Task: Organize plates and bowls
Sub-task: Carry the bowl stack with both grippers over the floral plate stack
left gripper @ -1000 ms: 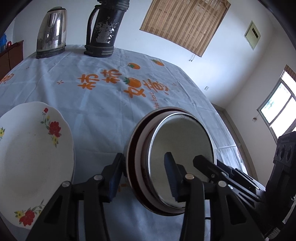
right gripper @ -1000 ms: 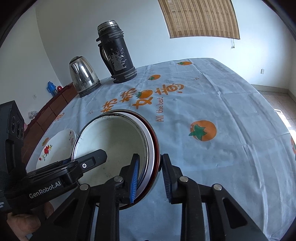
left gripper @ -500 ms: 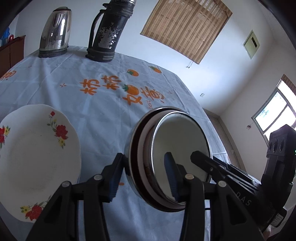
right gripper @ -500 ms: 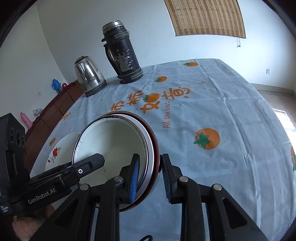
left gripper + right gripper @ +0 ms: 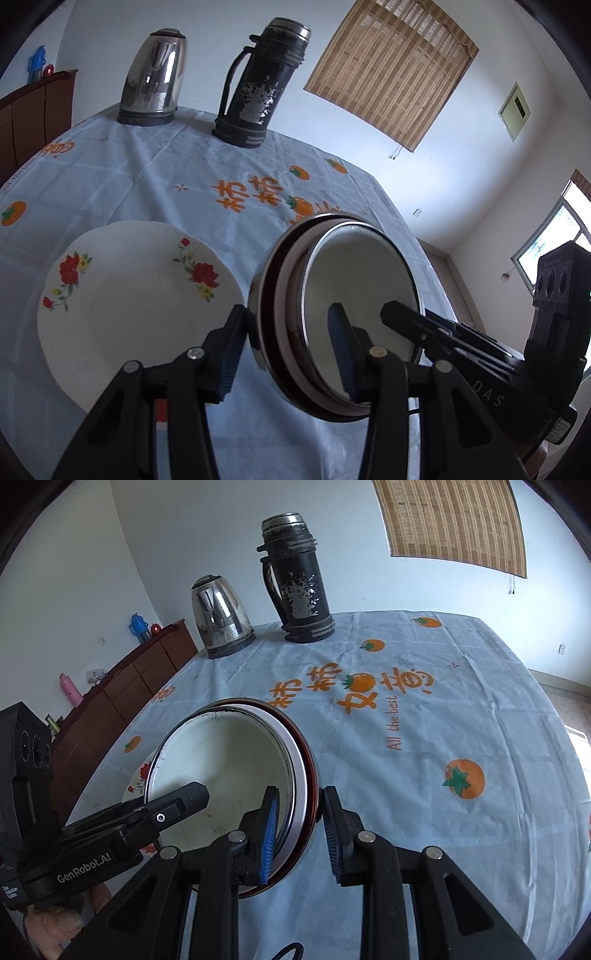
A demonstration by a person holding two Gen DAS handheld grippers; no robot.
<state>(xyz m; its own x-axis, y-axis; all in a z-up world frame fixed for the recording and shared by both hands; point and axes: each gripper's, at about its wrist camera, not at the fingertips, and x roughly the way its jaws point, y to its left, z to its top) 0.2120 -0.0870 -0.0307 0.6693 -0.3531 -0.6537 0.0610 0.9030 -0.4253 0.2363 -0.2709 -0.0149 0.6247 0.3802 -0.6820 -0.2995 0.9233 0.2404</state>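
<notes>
A stack of nested bowls (image 5: 354, 288), white inside with dark red and metal rims, hangs above the table. My left gripper (image 5: 286, 349) is shut on its near-left rim. My right gripper (image 5: 299, 827) is shut on the right rim of the same stack (image 5: 229, 760). A white plate with red flowers (image 5: 129, 295) lies on the table to the left of the stack. In the right wrist view the plate (image 5: 138, 775) is mostly hidden behind the bowls.
A steel kettle (image 5: 155, 77) and a black thermos (image 5: 262, 81) stand at the far side of the table. The tablecloth (image 5: 443, 720) is pale blue with orange prints. A dark wooden cabinet (image 5: 122, 694) stands along the left wall.
Both grippers have lifted the bowl stack up and to the left, toward the flowered plate. The plate now lies further in view. Both grips are unchanged.
</notes>
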